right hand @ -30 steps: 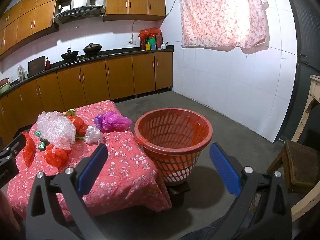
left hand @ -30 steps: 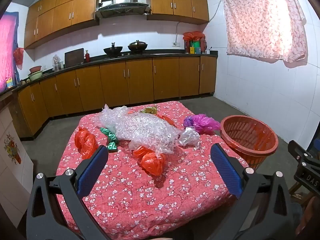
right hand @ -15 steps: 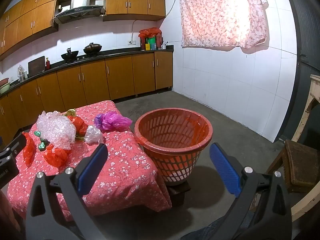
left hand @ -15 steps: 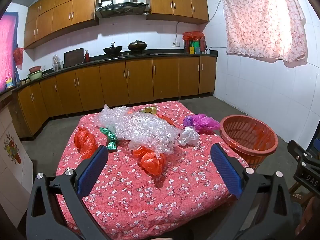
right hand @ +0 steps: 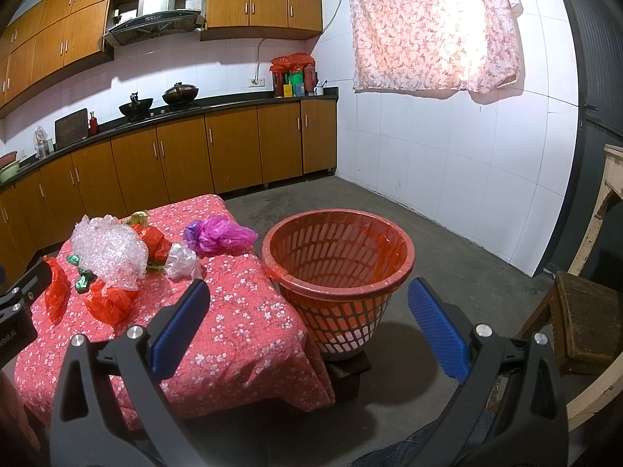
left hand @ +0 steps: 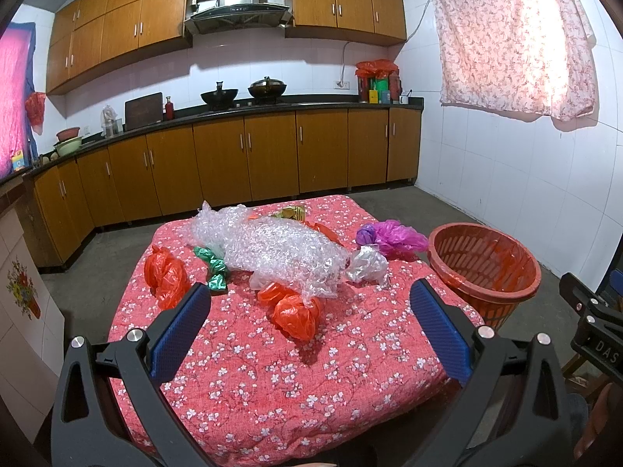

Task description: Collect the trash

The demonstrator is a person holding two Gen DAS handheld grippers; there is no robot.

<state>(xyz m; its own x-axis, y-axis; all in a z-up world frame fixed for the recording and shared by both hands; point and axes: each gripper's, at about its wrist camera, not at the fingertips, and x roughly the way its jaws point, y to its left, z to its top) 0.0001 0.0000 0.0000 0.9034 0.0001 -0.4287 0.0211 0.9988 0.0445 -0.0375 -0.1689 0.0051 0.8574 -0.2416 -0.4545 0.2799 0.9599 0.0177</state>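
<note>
Left tongs [left hand: 309, 317] and right tongs [right hand: 307, 313] gape wide, empty

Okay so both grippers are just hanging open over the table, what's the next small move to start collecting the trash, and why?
Probably ease the left gripper forward and down onto the orange bag, the nearest piece, lying right between its open jaws. Nothing is held yet, and the basket beside the table looks empty, with the right gripper facing it.

In the left wrist view, the right gripper's black body [left hand: 595, 344] reads "DAS"; in the right wrist view, the left gripper's body [right hand: 15, 330] reads "RoboLAI", partly cut off
</note>
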